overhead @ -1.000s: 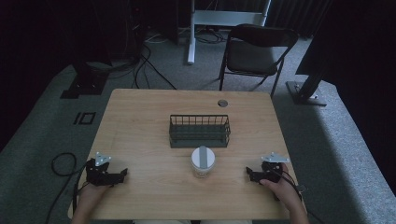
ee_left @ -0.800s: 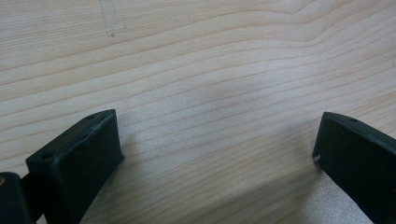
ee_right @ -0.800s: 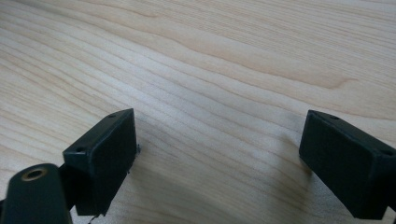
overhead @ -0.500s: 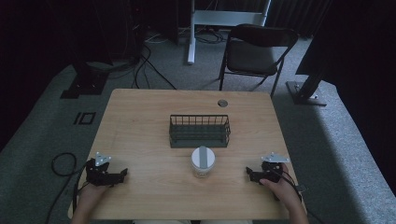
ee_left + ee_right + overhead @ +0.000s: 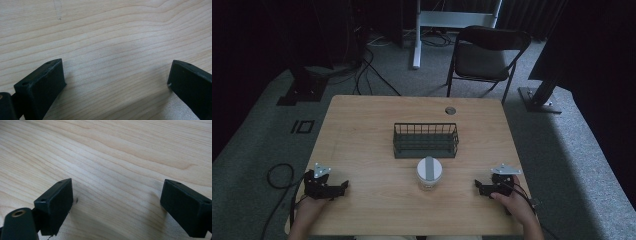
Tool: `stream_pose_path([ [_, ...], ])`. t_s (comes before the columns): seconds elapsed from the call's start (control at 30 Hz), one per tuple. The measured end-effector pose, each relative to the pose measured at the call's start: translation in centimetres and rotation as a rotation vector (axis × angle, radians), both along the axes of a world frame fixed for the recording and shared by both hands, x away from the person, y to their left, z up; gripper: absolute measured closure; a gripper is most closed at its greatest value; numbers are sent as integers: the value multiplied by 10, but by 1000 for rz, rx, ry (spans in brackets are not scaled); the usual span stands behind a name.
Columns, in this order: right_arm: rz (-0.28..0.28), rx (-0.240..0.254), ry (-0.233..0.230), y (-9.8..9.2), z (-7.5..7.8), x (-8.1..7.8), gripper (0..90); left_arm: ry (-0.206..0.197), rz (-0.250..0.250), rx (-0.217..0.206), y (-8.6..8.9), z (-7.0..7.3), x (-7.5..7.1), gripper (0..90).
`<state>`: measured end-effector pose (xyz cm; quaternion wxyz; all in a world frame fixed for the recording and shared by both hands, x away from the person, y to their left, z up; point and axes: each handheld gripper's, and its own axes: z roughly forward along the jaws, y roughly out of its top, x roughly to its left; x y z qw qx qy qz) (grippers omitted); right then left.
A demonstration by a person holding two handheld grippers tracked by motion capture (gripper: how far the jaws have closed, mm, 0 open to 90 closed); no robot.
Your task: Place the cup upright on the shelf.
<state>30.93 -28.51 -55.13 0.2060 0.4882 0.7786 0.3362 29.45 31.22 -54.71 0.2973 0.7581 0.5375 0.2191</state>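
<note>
My left gripper (image 5: 343,187) rests on the wooden table (image 5: 362,135) near its front left corner, held by a hand. Its jaws stand wide apart over bare wood, so this left gripper (image 5: 116,77) is open. At the front right, my right gripper (image 5: 478,186) lies on the table in the other hand, pointing inward. That right gripper (image 5: 117,200) is open too, nothing between its jaws. Between the two, a white lidded cup (image 5: 429,172) stands upright just in front of a dark wire basket (image 5: 426,141) at the table's middle.
A small round grommet (image 5: 450,110) sits in the table's far edge. Behind the table stands a dark folding chair (image 5: 484,55). Cables (image 5: 277,175) trail on the grey carpet at the left. A stand base (image 5: 537,97) sits at the right.
</note>
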Motion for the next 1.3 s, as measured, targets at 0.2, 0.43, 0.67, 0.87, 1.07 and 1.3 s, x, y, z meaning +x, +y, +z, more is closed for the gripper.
stream_pose_path([
  [0.2, 18, 6, -1, 1, 0, -1, 111, 0, 0, 0, 0, 0, 0, 12],
  [0.43, 31, 20, -11, 3, 2, -2, 111, 0, 0, 0, 0, 0, 0, 12],
  [0.67, 64, 46, -23, 11, 8, -4, 111, 0, 0, 0, 0, 0, 0, 12],
  [0.87, 100, 60, -26, 23, 10, -3, 110, 0, 0, 1, 0, 0, 0, 12],
  [1.07, 131, 72, -29, 32, 13, -3, 111, 0, 0, 0, 0, 0, 0, 12],
  [1.3, 178, 80, -27, 46, 13, -5, 111, 0, 0, 1, 0, 0, 0, 12],
])
